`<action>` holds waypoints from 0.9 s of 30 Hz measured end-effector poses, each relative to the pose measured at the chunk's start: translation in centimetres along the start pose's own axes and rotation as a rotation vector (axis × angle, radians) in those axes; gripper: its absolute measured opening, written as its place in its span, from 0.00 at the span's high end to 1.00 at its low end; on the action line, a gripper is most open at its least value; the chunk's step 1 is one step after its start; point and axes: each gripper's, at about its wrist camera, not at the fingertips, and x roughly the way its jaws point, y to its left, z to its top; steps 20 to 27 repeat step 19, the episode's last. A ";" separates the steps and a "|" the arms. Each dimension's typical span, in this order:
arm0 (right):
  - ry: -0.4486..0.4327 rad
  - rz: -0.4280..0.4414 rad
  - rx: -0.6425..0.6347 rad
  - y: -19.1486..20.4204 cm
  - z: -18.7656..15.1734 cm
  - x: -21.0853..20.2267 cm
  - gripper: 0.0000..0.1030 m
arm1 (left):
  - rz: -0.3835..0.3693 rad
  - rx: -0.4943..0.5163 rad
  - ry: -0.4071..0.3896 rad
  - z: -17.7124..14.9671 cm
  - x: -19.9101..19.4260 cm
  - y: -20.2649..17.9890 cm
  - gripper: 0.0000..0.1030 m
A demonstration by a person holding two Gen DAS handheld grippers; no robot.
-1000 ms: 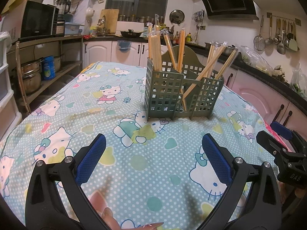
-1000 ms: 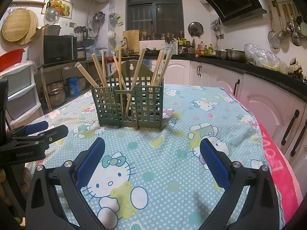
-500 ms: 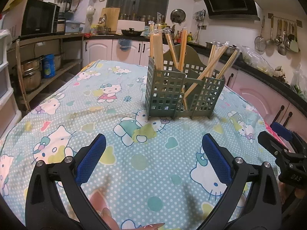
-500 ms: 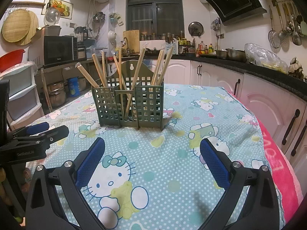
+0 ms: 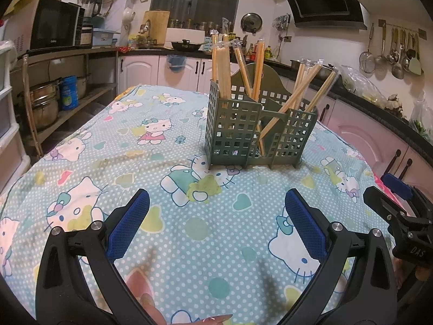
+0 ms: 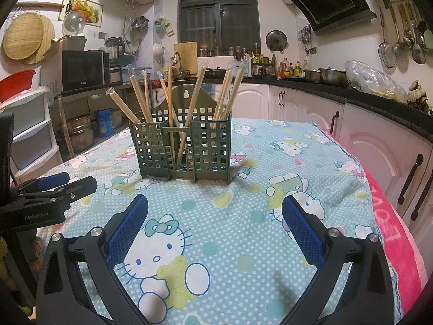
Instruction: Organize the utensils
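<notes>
A green lattice utensil holder [image 5: 251, 132] [image 6: 184, 149] stands upright on the patterned tablecloth [image 5: 151, 168] [image 6: 270, 189]. Several wrapped wooden chopsticks [image 5: 222, 67] [image 6: 194, 100] lean in its compartments. My left gripper [image 5: 216, 222] is open, low over the cloth, well short of the holder, nothing between its blue pads. My right gripper [image 6: 215, 224] is open too, also short of the holder and empty. The right gripper's finger [image 5: 389, 205] shows at the right edge of the left wrist view; the left gripper's finger [image 6: 54, 189] shows at the left of the right wrist view.
A pink towel [image 6: 389, 233] hangs along the table's right edge. White cabinets [image 6: 379, 146] and a dark counter [image 6: 373, 97] run close on the right. Shelves with pots [image 5: 46, 103] and a microwave [image 5: 54, 24] stand left. A fingertip [image 5: 216, 318] shows at the bottom.
The left wrist view has shifted slightly nearer and lower toward the holder. The right gripper and both jaws look unchanged.
</notes>
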 end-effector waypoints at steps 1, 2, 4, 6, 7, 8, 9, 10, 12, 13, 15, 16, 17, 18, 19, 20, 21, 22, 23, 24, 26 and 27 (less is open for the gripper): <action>0.000 0.001 0.001 0.0 0.0 0.0 0.06 | -0.007 -0.007 0.003 0.0 0.0 0.1 0.11; -0.001 0.002 0.001 0.0 0.0 0.0 0.06 | -0.012 -0.015 0.007 0.0 0.1 0.3 0.11; 0.001 0.000 0.003 -0.1 0.0 0.1 0.06 | -0.011 -0.038 0.015 0.0 0.3 0.6 0.11; 0.001 0.000 0.003 0.0 0.0 0.0 0.06 | -0.007 -0.051 0.021 0.1 0.4 0.8 0.11; 0.003 -0.001 0.004 0.0 0.0 0.0 0.06 | -0.006 -0.054 0.025 0.1 0.5 0.8 0.11; 0.007 -0.001 0.006 0.0 0.0 0.0 0.06 | -0.006 -0.054 0.027 0.1 0.5 0.8 0.11; 0.012 -0.001 0.008 -0.1 0.0 0.1 0.06 | -0.006 -0.054 0.030 0.2 0.5 0.8 0.11; 0.021 0.001 0.012 -0.3 0.1 0.1 0.06 | -0.003 -0.057 0.031 0.3 0.4 0.8 0.11; 0.053 -0.008 0.036 -1.0 0.3 0.4 0.06 | 0.029 -0.051 0.054 0.6 0.6 1.3 0.11; 0.095 -0.042 0.046 -2.0 0.7 1.0 0.06 | 0.063 -0.049 0.085 0.9 1.1 1.8 0.11; 0.196 -0.142 0.042 -4.3 1.1 2.9 0.06 | 0.119 -0.067 0.188 1.6 2.9 3.7 0.11; 0.239 -0.193 0.045 -5.6 1.2 3.8 0.06 | 0.150 -0.069 0.227 1.9 3.8 4.7 0.11; 0.266 -0.235 0.059 -7.1 1.2 4.6 0.06 | 0.189 -0.066 0.264 2.2 4.8 6.0 0.11; 0.288 -0.275 0.073 -8.6 1.2 5.5 0.06 | 0.214 -0.068 0.277 2.4 5.5 7.0 0.11; 0.327 -0.334 0.083 -10.5 1.1 6.6 0.06 | 0.247 -0.072 0.295 2.5 6.3 8.0 0.11; 0.327 -0.334 0.083 -10.5 1.1 6.6 0.06 | 0.247 -0.072 0.295 2.5 6.3 8.0 0.11; 0.327 -0.334 0.083 -10.5 1.1 6.6 0.06 | 0.247 -0.072 0.295 2.5 6.3 8.0 0.11; 0.327 -0.334 0.083 -10.5 1.1 6.6 0.06 | 0.247 -0.072 0.295 2.5 6.3 8.0 0.11; 0.327 -0.334 0.083 -10.5 1.1 6.6 0.06 | 0.247 -0.072 0.295 2.5 6.3 8.0 0.11; 0.327 -0.334 0.083 -10.5 1.1 6.6 0.06 | 0.247 -0.072 0.295 2.5 6.3 8.0 0.11; 0.327 -0.334 0.083 -10.5 1.1 6.6 0.06 | 0.247 -0.072 0.295 2.5 6.3 8.0 0.11; 0.327 -0.334 0.083 -10.5 1.1 6.6 0.06 | 0.247 -0.072 0.295 2.5 6.3 8.0 0.11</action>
